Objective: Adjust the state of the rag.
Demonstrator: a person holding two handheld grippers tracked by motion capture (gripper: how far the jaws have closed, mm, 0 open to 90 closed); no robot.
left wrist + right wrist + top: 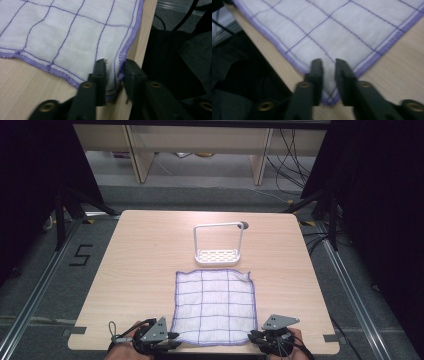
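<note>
Left gripper (172,336): at table's near edge, jaws straddling cloth's near-left corner (112,82), apparently pinched on it.
Cloth (214,306): flat, square, on table (140,260), extending away from both grippers toward rack (218,243).
Right gripper (253,336): mirrored pose, jaws narrowly apart astride near-right corner (329,96); grip uncertain.

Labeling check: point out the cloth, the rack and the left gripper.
cloth (214,306), high view, middle of the checked fabric.
rack (217,255), high view, its perforated base.
left gripper (113,72), left gripper view, between the jaw tips at the cloth's corner.
</note>
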